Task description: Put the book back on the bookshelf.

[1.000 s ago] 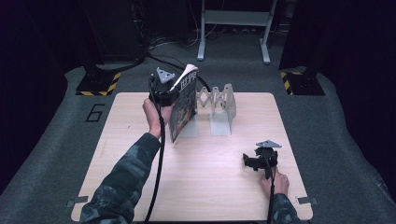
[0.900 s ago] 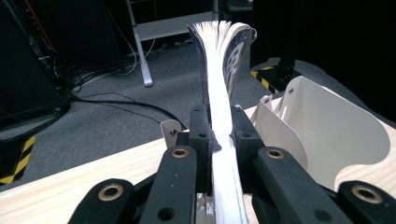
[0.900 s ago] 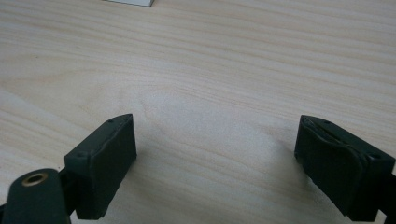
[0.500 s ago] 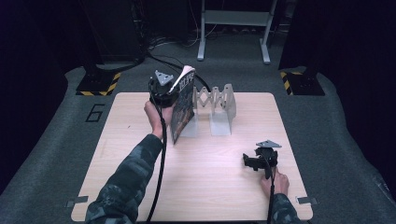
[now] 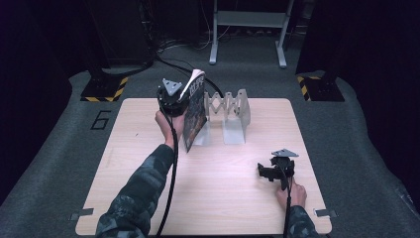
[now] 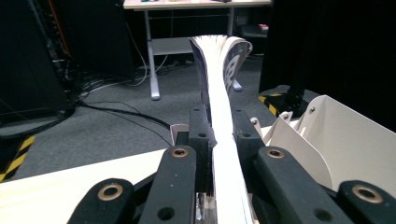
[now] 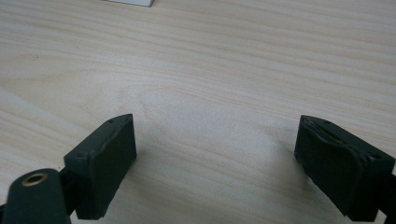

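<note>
Left gripper (image 5: pixel 174 97), held at the far left of the counter (image 5: pixel 148 198): its jaws are closed tight on a magazine (image 5: pixel 194 111), pinching it across its thickness. In the left gripper view the magazine (image 6: pixel 223 116) rises edge-on from between the jaws, its pages fanning and curling over at the top. In the high view it stands on edge, tilted, its lower edge at the left end of a white folding rack (image 5: pixel 229 113) that sits on the far middle of the counter; whether that edge touches the rack's base cannot be told. The rack's white dividers (image 6: pixel 336 140) lie just to the right of the jaws in the left gripper view. Right gripper (image 5: pixel 277 171), at the near right of the counter, well apart from the rack: its jaws stand wide open over bare wood (image 7: pixel 210 93), holding nothing.
</note>
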Demonstrator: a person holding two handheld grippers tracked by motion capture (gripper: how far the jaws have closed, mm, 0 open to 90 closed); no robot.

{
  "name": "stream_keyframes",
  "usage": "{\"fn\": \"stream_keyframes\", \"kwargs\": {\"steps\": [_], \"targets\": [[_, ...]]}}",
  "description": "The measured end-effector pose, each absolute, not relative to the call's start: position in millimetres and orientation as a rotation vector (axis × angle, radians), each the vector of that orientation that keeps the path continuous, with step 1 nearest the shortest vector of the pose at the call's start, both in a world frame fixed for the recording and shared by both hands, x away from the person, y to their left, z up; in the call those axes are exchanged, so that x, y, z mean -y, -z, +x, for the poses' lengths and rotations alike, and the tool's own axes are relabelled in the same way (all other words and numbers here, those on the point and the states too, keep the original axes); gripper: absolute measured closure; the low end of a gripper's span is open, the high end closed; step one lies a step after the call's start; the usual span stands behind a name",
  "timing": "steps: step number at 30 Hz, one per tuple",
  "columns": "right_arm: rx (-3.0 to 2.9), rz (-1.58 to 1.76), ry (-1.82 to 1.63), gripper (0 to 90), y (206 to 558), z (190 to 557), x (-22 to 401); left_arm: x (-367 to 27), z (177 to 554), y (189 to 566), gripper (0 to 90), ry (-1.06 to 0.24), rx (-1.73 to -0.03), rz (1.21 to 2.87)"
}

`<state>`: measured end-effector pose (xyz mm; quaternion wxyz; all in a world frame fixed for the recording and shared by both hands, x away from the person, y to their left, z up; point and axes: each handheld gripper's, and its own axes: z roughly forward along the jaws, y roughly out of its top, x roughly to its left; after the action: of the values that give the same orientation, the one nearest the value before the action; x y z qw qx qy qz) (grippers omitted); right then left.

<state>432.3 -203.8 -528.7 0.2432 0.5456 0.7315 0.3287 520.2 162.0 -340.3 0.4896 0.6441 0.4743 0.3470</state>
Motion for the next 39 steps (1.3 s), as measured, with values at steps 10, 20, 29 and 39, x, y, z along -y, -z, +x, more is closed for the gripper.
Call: {"fn": "stream_keyframes", "kwargs": {"steps": [10, 20, 29, 39], "targets": [[-2.008, 1.484, -0.898, 11.8, 528.5, 432.0, 204.3, -170.4, 504.6, 329.3, 37.4, -0.852, -1.143, 1.584], [-2.005, 1.488, -0.902, 11.8, 528.5, 432.0, 204.1, -185.0, 474.8, 325.3, 15.6, -0.862, -1.11, 1.594], [-2.006, 1.486, -0.898, 11.8, 528.5, 432.1, 204.2, -197.1, 465.7, 360.6, 11.1, -0.814, -1.173, 1.643], [-1.999, 1.491, -0.898, 11.9, 528.6, 432.3, 203.8, -193.4, 466.0, 430.0, 15.6, -0.698, -1.27, 1.709]]}}
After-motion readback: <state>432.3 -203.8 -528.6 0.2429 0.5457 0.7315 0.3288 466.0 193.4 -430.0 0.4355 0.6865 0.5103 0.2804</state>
